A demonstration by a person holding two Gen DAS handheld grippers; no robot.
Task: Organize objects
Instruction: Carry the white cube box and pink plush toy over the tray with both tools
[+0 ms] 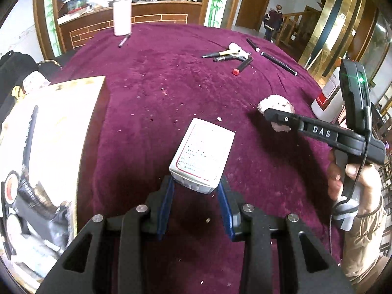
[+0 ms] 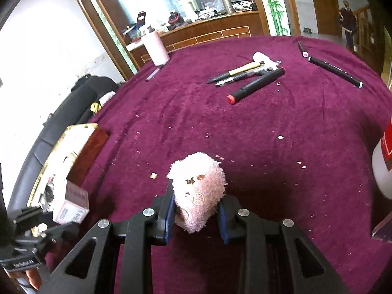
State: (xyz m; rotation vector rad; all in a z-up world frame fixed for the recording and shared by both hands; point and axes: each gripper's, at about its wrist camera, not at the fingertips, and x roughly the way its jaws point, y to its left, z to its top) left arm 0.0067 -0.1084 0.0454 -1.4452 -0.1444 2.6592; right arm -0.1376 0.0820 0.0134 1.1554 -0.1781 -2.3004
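Observation:
My left gripper (image 1: 196, 186) is shut on a small white box with a red border (image 1: 202, 156), held off the maroon tablecloth (image 1: 159, 85) next to a large wooden box (image 1: 61, 134) on the left. My right gripper (image 2: 196, 203) is shut on a fluffy pale pink plush toy (image 2: 198, 191), its blue pads pressing both sides. In the left wrist view, that right gripper (image 1: 276, 120) and the plush toy (image 1: 276, 105) hang to the right, held by a hand. The right wrist view shows the white box (image 2: 71, 203) at lower left beside the wooden box (image 2: 73, 147).
A heap of pens (image 2: 247, 76) and a red-capped marker (image 2: 254, 83) lie at the far side, with a black marker (image 2: 335, 72) further right. A white cylinder (image 2: 155, 47) stands far left, a pen (image 2: 154, 73) beside it. A white bottle with a red label (image 2: 384, 166) stands at the right edge.

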